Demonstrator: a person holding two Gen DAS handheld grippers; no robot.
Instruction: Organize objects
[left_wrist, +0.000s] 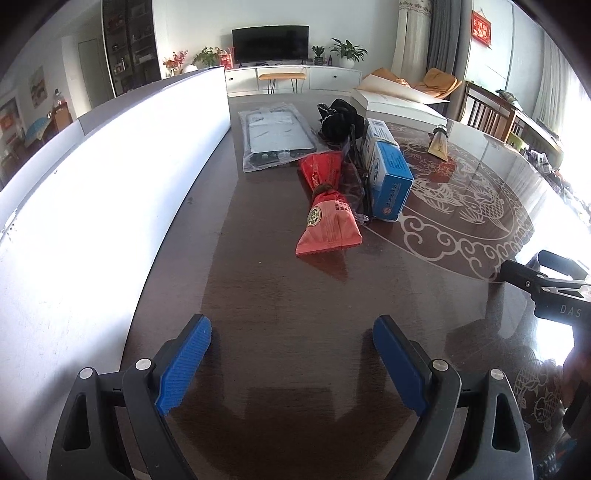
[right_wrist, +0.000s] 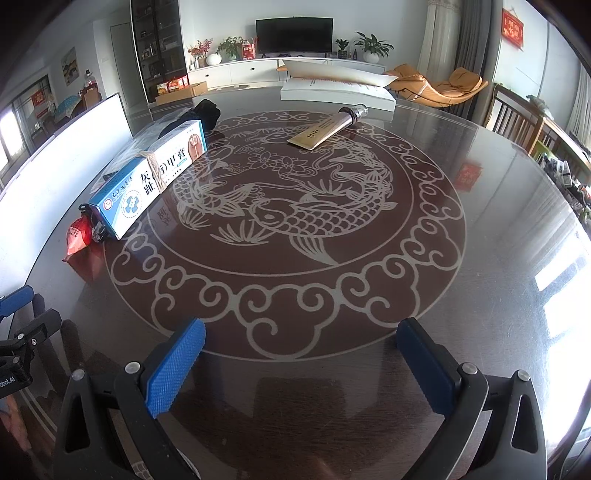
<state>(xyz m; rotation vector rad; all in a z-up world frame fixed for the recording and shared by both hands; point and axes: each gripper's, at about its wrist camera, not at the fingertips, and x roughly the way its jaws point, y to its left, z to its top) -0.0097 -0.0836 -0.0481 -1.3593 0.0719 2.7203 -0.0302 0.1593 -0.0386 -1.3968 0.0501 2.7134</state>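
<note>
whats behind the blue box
A black bundle sits just behind the blue box, with a white box farther back. The bundle's lower part is hidden by it.

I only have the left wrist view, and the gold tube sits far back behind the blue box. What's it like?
Observer: The gold tube lies flat on the table's fish pattern, dark cap pointing away toward the white box.
Operator: Anything touching it?
Observer: No, bare table all around it; the blue box lies well apart on the left.
Operator: Is the right gripper ready?
Observer: The right gripper is open and empty, above bare table.
</note>
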